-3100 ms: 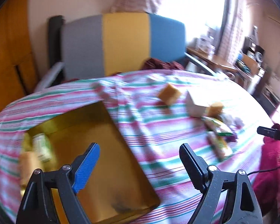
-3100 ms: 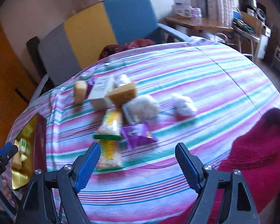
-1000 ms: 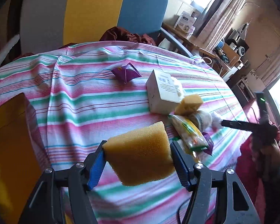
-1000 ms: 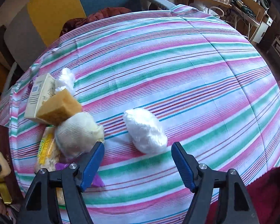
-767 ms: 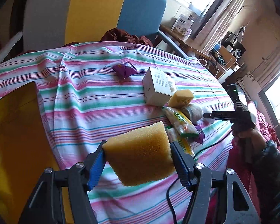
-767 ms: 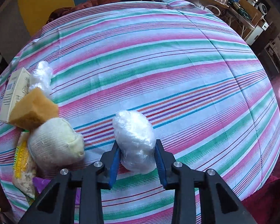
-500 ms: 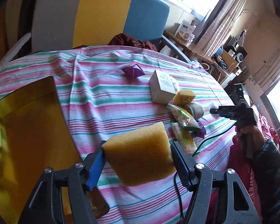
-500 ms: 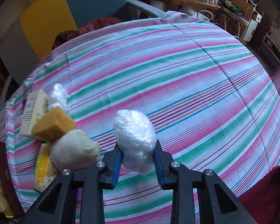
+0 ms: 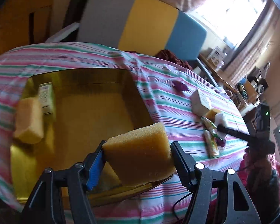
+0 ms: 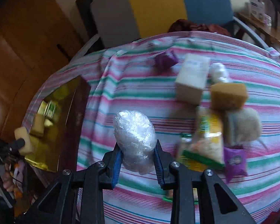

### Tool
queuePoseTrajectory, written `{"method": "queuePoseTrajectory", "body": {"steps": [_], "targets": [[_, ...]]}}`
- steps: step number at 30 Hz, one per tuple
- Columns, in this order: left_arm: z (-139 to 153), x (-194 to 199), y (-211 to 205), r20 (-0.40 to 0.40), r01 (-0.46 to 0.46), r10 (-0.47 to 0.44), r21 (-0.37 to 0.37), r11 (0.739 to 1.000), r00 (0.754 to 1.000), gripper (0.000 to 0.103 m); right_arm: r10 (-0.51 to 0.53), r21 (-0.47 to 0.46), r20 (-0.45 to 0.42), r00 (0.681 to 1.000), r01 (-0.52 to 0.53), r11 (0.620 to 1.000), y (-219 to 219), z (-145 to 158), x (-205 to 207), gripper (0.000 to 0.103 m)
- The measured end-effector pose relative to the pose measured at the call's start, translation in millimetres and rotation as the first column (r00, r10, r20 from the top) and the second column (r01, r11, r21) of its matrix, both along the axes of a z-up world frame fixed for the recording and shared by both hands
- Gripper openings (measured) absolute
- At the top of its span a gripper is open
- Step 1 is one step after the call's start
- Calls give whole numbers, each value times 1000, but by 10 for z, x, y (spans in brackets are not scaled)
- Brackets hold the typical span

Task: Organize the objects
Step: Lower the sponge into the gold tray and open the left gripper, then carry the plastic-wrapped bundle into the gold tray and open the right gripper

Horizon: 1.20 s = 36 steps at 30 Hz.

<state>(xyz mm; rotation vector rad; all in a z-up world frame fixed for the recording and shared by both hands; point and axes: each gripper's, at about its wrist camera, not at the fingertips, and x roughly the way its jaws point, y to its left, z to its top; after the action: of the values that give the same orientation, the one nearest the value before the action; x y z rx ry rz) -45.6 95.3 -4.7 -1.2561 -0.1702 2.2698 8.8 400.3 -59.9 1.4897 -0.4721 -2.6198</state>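
Observation:
My left gripper (image 9: 137,154) is shut on a yellow sponge (image 9: 140,153), which hangs over the near right corner of the gold box (image 9: 95,112). Inside that box lie another sponge (image 9: 29,120) and a small green-and-white carton (image 9: 46,97). My right gripper (image 10: 138,157) is shut on a white plastic-wrapped bundle (image 10: 134,139), lifted above the striped tablecloth (image 10: 140,87). The gold box (image 10: 52,130) lies to its left, with the left gripper and its sponge (image 10: 24,142) at the far left.
On the cloth remain a white carton (image 10: 193,78), a sponge (image 10: 228,95), a pale round bundle (image 10: 248,127), snack packets (image 10: 207,140), purple packets (image 10: 234,160) and a far purple one (image 10: 165,60). A striped chair (image 9: 140,22) stands behind the table. A hand (image 10: 1,177) shows at lower left.
The right gripper closed on the white bundle, lifted it and swung left toward the gold box. The left gripper carried its sponge left until the box lay beneath it.

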Motion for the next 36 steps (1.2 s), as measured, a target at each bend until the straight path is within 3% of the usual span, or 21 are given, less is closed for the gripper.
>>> {"method": "queuePoseTrajectory", "body": {"steps": [5, 10, 14, 24, 27, 36], "targets": [[-55, 34, -707, 2, -139, 140, -34, 990, 990, 68, 82, -11, 57, 995, -81, 997, -360, -380, -143, 31], [-273, 3, -1119, 27, -224, 228, -107, 969, 973, 68, 127, 22, 78, 989, -129, 991, -464, -460, -143, 31], [-444, -85, -1146, 56, -234, 244, -150, 961, 968, 68, 119, 8, 78, 990, -120, 993, -432, -474, -162, 31], [-546, -304, -1040, 4, -250, 260, -262, 932, 966, 71, 123, 6, 82, 989, -124, 992, -439, -472, -160, 30], [-601, -369, -1021, -5, -249, 260, -299, 921, 966, 77, 122, 6, 82, 989, -123, 992, -442, -473, -165, 31], [-517, -302, -1012, -44, -251, 249, -278, 927, 968, 83, 103, 24, 78, 992, -106, 994, -414, -462, -162, 31]]}}
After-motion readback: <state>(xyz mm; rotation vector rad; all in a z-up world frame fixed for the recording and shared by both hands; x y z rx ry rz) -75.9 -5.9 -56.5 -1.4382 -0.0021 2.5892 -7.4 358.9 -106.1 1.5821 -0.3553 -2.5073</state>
